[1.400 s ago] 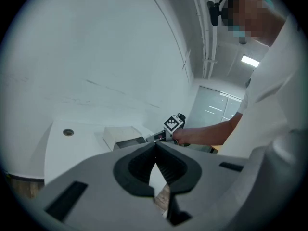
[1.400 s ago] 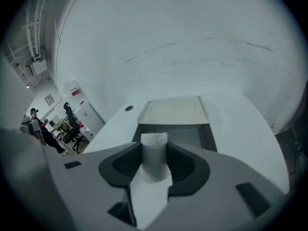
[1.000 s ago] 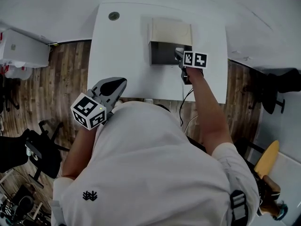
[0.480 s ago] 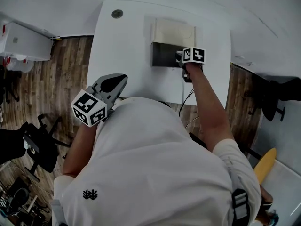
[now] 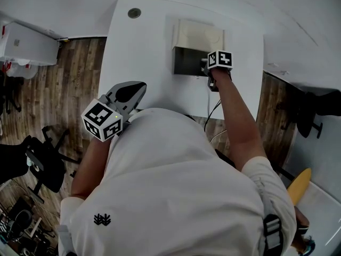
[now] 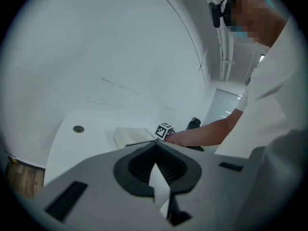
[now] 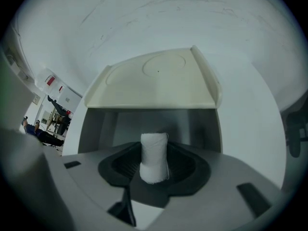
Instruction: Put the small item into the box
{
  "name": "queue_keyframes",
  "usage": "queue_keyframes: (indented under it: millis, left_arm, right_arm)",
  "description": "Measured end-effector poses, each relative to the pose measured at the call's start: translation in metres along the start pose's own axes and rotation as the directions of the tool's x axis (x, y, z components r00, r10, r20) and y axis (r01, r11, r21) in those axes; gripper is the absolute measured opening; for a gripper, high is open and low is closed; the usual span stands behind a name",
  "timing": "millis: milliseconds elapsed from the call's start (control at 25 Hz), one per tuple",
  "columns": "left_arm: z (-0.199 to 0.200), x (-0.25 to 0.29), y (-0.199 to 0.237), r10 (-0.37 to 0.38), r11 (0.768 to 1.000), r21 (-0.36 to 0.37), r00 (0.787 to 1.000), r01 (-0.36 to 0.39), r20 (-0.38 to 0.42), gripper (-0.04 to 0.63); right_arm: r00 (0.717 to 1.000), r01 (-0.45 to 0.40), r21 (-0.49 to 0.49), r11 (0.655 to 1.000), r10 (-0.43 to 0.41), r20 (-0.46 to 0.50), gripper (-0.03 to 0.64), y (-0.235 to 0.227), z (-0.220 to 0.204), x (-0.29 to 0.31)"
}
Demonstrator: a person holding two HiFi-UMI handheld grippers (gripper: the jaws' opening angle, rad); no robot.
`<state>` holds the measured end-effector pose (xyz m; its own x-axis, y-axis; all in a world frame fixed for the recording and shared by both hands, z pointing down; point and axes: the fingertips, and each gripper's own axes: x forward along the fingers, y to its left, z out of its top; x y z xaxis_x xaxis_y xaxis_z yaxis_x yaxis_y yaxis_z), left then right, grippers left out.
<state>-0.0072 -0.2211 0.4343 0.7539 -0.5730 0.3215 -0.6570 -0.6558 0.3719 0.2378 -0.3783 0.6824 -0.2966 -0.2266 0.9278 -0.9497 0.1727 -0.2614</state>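
Note:
The box [image 5: 187,62] stands open on the white table [image 5: 141,57], dark grey inside, its cream lid [image 5: 198,35] tipped back. My right gripper [image 5: 205,65] points steeply down over the box's right front corner. In the right gripper view it [image 7: 154,150] is shut on a small white roll [image 7: 154,157], which stands upright between the jaws above the box's inside [image 7: 195,124] and in front of the lid [image 7: 154,81]. The jaws have just been opening slightly with the roll still between them. My left gripper [image 5: 131,93] hovers at the table's near left edge, shut and empty [image 6: 156,146].
A round grommet hole [image 5: 134,13] sits at the table's far left corner. A cable [image 5: 213,110] hangs off the near edge under my right arm. On the wooden floor stand a white cabinet [image 5: 26,44] and a dark chair [image 5: 45,167] to the left.
My right gripper has sunk towards the box and tipped further down, still carrying the white roll. The left gripper has stayed where it was.

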Motion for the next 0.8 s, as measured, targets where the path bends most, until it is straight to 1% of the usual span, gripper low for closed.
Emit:
queue_keyframes:
  millis: [280, 800]
  left_arm:
    - [-0.002, -0.002, 0.001, -0.01, 1.0, -0.005, 1.0, 0.01, -0.004, 0.006]
    - [-0.005, -0.009, -0.002, -0.051, 0.999, 0.003, 0.999, 0.051, -0.014, 0.006]
  right_arm:
    - [1.0, 0.001, 0.016, 1.0, -0.001, -0.014, 0.195, -0.001, -0.003, 0.0]
    - [0.997, 0.032, 0.046, 0.998, -0.035, 0.065, 0.199, -0.001, -0.001, -0.023]
